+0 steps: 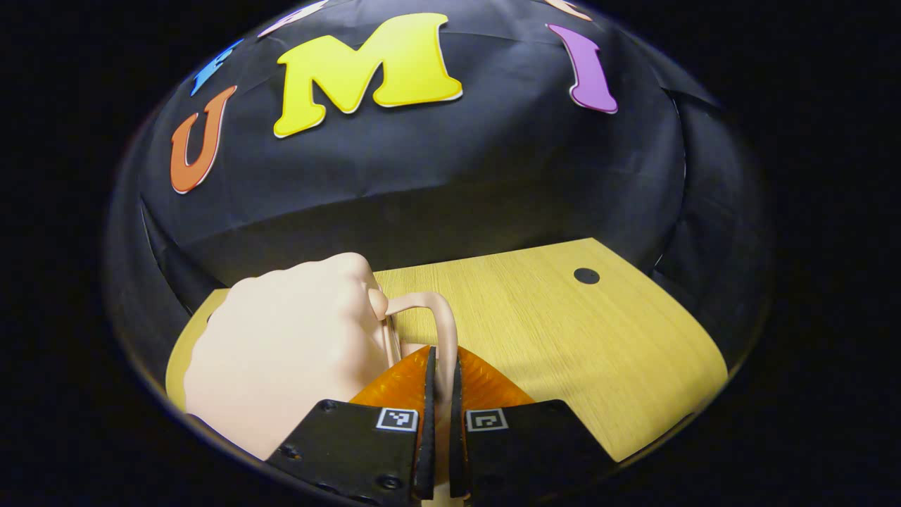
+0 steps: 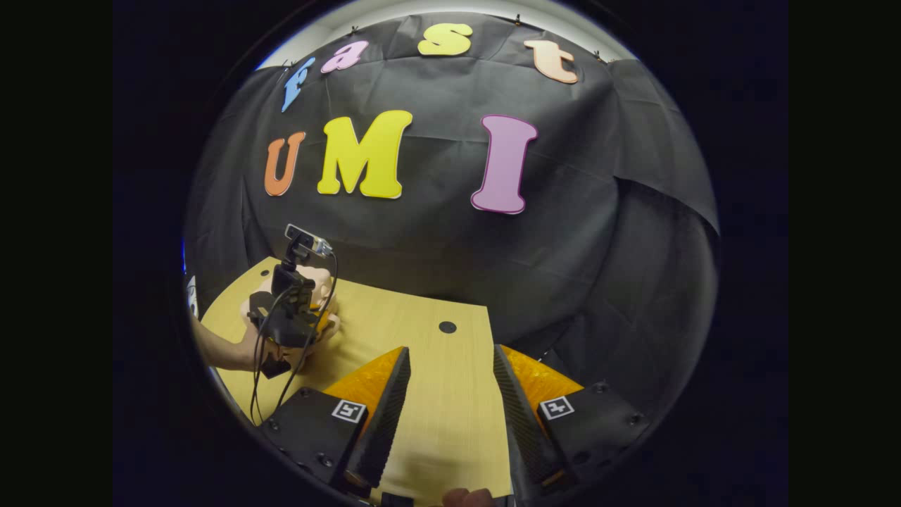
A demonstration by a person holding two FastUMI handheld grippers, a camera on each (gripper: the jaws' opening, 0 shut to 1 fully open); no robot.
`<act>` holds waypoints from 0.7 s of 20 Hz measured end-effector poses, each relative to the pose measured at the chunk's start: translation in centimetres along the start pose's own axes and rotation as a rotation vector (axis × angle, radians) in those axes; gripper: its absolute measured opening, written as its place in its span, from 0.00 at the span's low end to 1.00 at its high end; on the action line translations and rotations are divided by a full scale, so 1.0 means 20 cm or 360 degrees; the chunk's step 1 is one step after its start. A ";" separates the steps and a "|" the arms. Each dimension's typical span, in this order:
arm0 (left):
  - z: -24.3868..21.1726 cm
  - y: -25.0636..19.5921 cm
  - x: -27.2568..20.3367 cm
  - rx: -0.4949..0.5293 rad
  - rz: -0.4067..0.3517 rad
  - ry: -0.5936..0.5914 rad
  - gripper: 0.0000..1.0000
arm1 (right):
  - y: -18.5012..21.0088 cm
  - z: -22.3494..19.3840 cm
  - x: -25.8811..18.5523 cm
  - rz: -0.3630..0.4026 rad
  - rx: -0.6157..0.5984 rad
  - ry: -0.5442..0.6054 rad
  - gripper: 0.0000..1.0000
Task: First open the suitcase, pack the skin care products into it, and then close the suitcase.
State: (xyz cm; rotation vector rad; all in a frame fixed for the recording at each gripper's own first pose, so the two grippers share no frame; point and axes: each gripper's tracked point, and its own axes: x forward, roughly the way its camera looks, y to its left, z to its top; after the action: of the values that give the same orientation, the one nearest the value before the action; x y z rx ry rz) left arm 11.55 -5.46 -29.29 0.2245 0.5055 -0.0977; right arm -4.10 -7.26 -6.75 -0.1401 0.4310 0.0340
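In the left gripper view a small pale pink suitcase (image 1: 281, 352) lies on the wooden table (image 1: 563, 331), close on the left. Its curved handle (image 1: 429, 304) arches toward me, and my left gripper (image 1: 442, 359) is shut on that handle, with the fingers pinching its right leg. In the right gripper view the same suitcase (image 2: 318, 279) sits at the table's far left, with the left gripper (image 2: 285, 317) on it, held by a person's hand (image 2: 246, 352). My right gripper (image 2: 450, 359) hovers open over bare tabletop, with nothing between its fingers.
The table (image 2: 422, 366) has a dark round hole (image 2: 447, 327) near its back right corner, also seen as the hole (image 1: 586, 275) in the left gripper view. The black cloth wall stands right behind the table. A cable (image 2: 262, 366) hangs from the left gripper.
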 end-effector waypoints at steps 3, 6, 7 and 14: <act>-0.04 -0.05 0.02 0.0073 0.0030 0.0028 0.16 | 0.00 -0.02 0.01 0.0019 0.0006 0.0005 0.72; -0.09 -0.09 0.02 0.0051 0.0024 0.0071 0.35 | 0.00 -0.02 0.02 0.0034 -0.0007 -0.0007 0.71; -0.08 -0.11 0.02 0.0042 0.0014 0.0072 0.48 | 0.00 -0.02 0.02 0.0039 -0.0010 -0.0013 0.71; -0.06 -0.22 -0.28 -0.0130 -0.0127 0.0047 0.89 | 0.09 0.06 0.08 0.0095 0.0064 -0.0102 0.72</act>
State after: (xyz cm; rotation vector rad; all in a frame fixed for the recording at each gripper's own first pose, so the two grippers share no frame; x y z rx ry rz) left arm 5.53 -9.32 -28.42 0.1262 0.5471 -0.1511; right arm -2.22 -5.34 -6.68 -0.0863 0.3718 0.0880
